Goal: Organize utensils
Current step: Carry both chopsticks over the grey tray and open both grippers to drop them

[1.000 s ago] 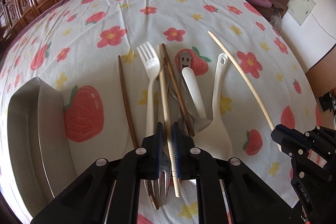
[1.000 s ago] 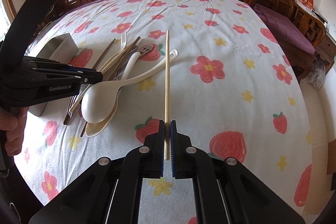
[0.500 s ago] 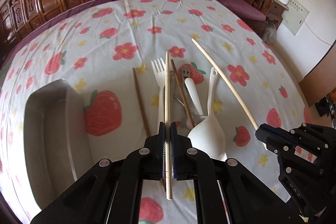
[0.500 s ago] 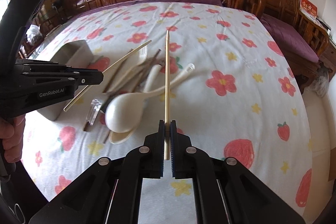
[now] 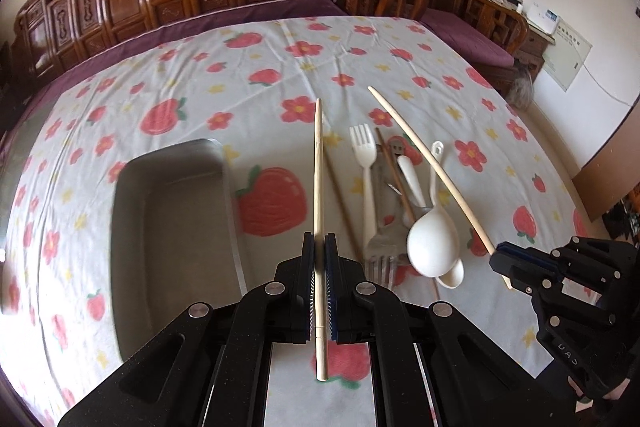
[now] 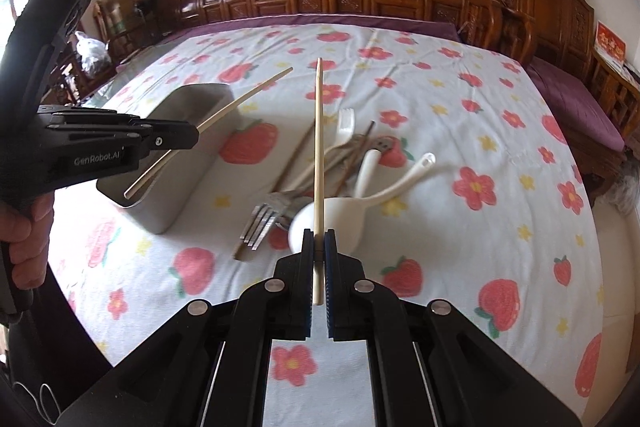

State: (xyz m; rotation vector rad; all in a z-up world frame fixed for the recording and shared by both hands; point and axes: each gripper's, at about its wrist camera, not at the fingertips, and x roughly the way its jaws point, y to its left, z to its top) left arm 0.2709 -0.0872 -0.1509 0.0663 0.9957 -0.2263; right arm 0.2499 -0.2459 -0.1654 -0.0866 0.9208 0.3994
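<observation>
Left gripper [image 5: 319, 281]: closed tight on a pale chopstick [image 5: 318, 167], held near its thick end; the thin end points far, and a short piece sticks out behind the jaws.
Right gripper [image 6: 319, 277]: also closed on a second pale chopstick [image 6: 318, 147], gripped near its thick end, the tip pointing to the far side.
Metal tray [image 5: 132, 247]: stands on the left part of the table, just left of the left chopstick; no utensil shows in the part of its inside that I can see.
Pile of utensils: white fork [image 5: 366, 179], metal fork [image 5: 380, 259], white spoon [image 5: 434, 243] and brown chopsticks [image 5: 394, 171] lie crossed over each other, right of the tray.
Step in hand: I judge both chopsticks are on the way to the tray.
How to do it well: turn each stick along the long side of the tray, bring it low over the inside, then open the jaws so it does not bounce out.
Edges: the near wall of the tray [image 6: 160, 211] is upright; a low tail end may hit it.
Open room: much free tablecloth [image 6: 460, 99] far and right; the two sticks are near each other, so I would place one first.
</observation>
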